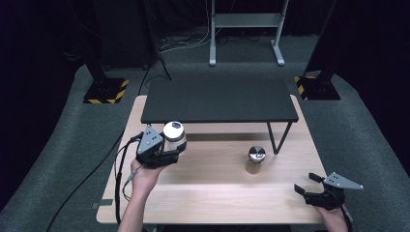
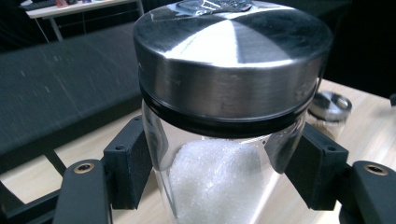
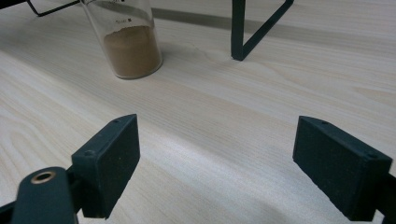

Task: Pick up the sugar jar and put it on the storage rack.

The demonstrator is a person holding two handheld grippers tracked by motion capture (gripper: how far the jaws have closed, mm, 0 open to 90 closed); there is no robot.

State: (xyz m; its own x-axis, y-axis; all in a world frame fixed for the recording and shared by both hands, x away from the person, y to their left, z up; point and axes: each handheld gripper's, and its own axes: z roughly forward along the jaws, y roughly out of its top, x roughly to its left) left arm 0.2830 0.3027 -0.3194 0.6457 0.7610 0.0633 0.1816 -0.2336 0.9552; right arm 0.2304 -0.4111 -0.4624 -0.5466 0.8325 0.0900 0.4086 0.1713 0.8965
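So the left gripper (image 1: 170,151) has its jaws clamped on a glass jar (image 2: 219,154) of white crystals with a steel lid (image 2: 232,56), held up off the wooden table (image 1: 212,193) near the front edge of the black shelf (image 1: 220,100). The right gripper (image 1: 309,184) sits low at the table's right corner, jaws wide apart with nothing between them. A second jar (image 1: 256,160), with brown powder, stands beside the shelf leg (image 1: 274,140).
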